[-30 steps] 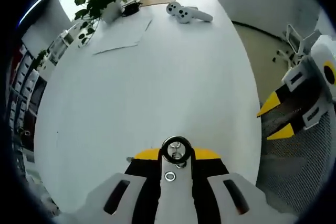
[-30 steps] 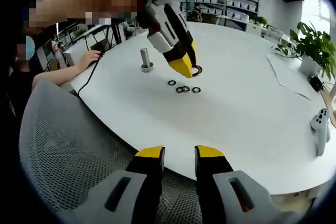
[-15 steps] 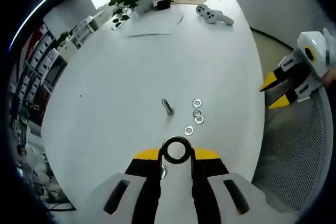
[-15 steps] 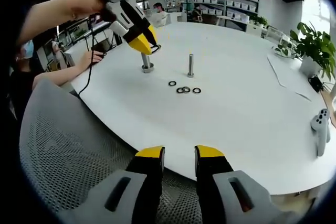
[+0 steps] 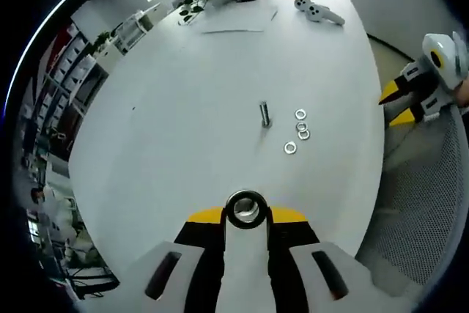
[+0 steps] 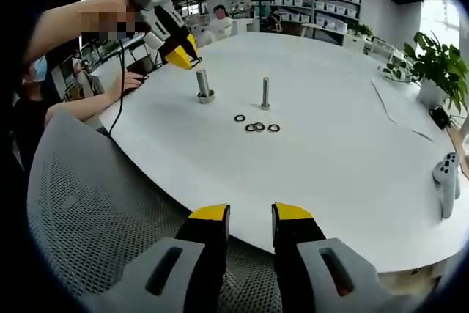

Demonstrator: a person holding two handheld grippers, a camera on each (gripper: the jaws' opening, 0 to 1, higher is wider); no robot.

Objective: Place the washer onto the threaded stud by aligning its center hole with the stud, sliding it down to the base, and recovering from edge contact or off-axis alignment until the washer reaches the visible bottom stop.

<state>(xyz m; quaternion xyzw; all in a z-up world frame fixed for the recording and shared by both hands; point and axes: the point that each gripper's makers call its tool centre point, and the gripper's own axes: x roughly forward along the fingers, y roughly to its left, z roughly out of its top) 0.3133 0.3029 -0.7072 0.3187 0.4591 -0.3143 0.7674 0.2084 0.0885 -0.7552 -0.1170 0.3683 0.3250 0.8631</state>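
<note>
1. Left gripper [image 5: 246,219]: fingers clamped on one washer [image 5: 245,208], carried higher and farther from the studs than half a second ago.
2. Right gripper [image 6: 250,214]: fingers narrowly parted, empty, unmoved over a mesh chair [image 6: 95,203].
3. Surface [image 6: 344,144]: four spare washers [image 6: 254,125] lying loose.
4. Slim threaded stud [image 6: 264,93], bare; thicker stud [image 6: 203,84] beside it, just below the left gripper [image 6: 178,55]. Alignment not yet begun.

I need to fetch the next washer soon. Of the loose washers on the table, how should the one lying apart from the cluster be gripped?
Come from above and pinch that lone washer across its rim, edge to edge. It lies flat on the table, so only the rim offers purchase, and free space around it probably leaves room for both jaws.
</note>
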